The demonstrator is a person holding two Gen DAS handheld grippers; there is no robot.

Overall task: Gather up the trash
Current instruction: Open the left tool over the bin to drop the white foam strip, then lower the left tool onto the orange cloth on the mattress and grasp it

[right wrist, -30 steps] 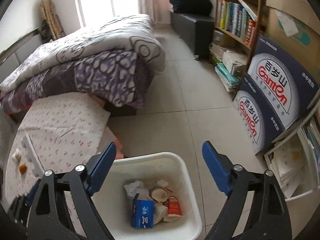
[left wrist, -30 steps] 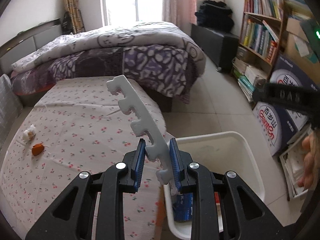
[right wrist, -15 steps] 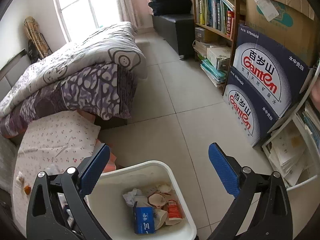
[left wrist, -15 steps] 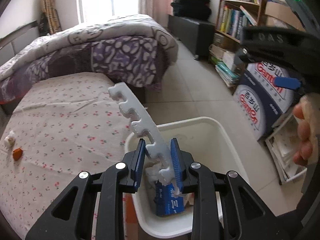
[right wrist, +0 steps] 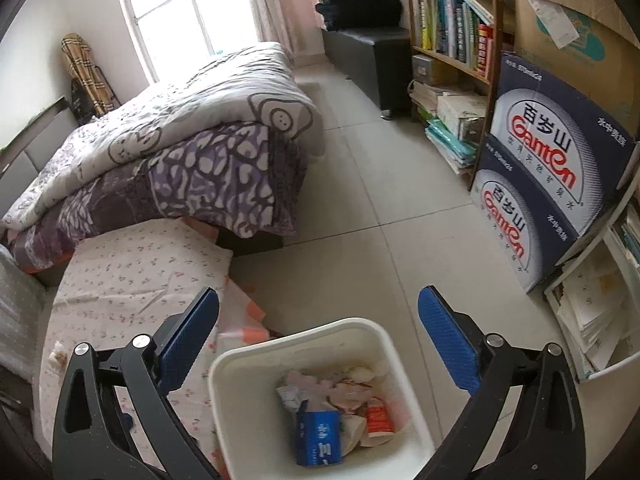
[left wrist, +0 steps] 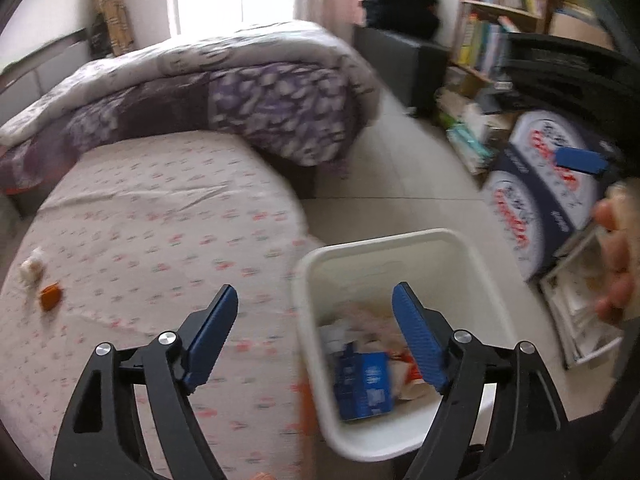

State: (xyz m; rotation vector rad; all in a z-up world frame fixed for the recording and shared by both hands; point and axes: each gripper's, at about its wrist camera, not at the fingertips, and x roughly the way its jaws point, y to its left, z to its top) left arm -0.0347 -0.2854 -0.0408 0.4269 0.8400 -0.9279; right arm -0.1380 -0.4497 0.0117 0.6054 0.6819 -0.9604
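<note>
The left gripper points steeply down over the near rim of the white bin, its blue pads standing wide apart with nothing between them; the jaws have just been opening. The right gripper tilts down the same way above the same bin, claw spread wide and empty. In the bin lies a blue carton, its long axis running roughly away from the camera, beside crumpled white paper and a small red-and-white packet. The bin stands on the tiled floor, touching the edge of the flowered mattress. On that sheet, well left of the bin, an orange scrap lies just beside a pale crumpled wad. At the right edge of the left view a hand shows, blurred. Farther off, the purple quilt is heaped on the bed.
</note>
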